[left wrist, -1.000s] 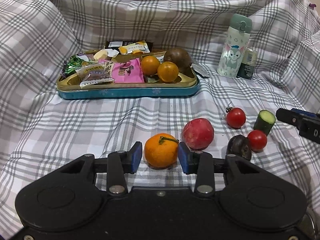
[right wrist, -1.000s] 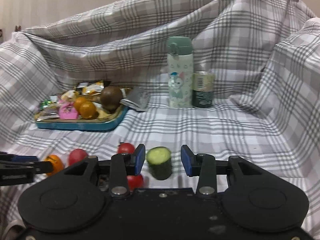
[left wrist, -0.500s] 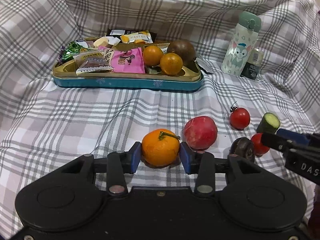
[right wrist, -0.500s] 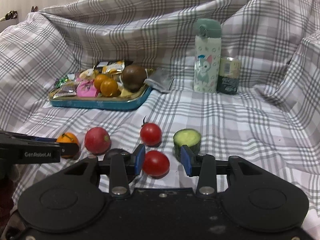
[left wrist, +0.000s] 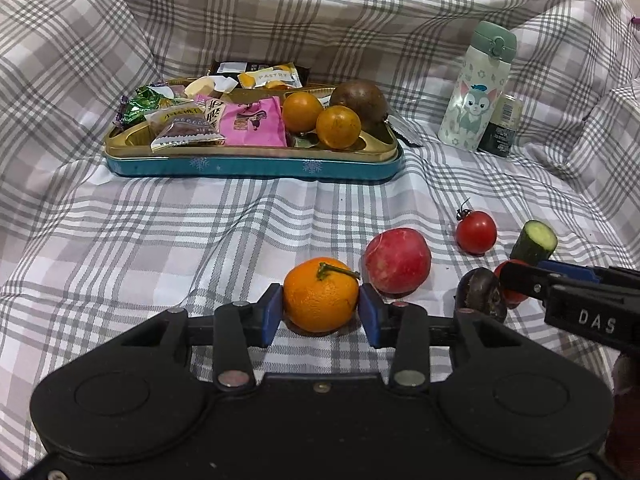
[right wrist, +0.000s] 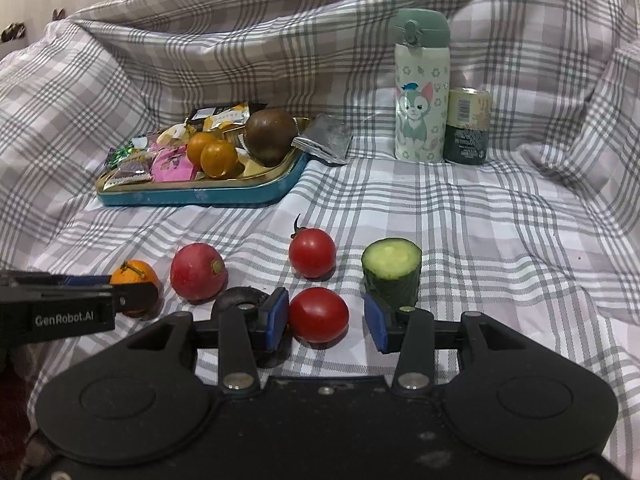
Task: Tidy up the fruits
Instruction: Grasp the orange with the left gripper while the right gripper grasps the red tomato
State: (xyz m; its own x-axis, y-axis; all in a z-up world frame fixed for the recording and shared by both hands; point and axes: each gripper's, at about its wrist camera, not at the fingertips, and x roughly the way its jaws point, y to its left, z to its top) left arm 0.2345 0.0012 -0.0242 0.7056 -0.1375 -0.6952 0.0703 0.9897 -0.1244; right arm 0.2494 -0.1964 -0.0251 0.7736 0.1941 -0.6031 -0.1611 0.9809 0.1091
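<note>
Here a checked cloth (left wrist: 200, 240) covers everything, and a blue and gold tray (left wrist: 248, 166) stands on it toward the back. The left tongs (left wrist: 320, 314) reach in well in front of the tray's right half. Their jaws have just been opening a little, and a loose orange (left wrist: 320, 300) sits on the cloth between them. The blue pads lie right against its two sides, but whether they press on it I cannot tell. The right tongs (right wrist: 326, 320) come in further to the right of the tray and also well in front of it. Their jaws have just been opening and stand apart around a tomato (right wrist: 318, 314). One pad is at the tomato's side and the other is clear of it, so nothing is gripped. A cartoon bottle (left wrist: 476, 92) stands upright to the right of the tray, with a small can (left wrist: 500, 128) touching or just beside it. On the tray snack packets (left wrist: 252, 124) fill the left part. A brown round fruit (left wrist: 360, 96) and two small oranges (left wrist: 302, 111) lie together in the right part. In front of the tray's right end, a red fruit (left wrist: 398, 260) lies just beside the loose orange. A cucumber piece (right wrist: 392, 276) stands cut face up, further right. A stemmed tomato (right wrist: 312, 252) lies between those two, and a dark fruit (left wrist: 482, 292) lies nearest the cameras, beside the right tongs.
</note>
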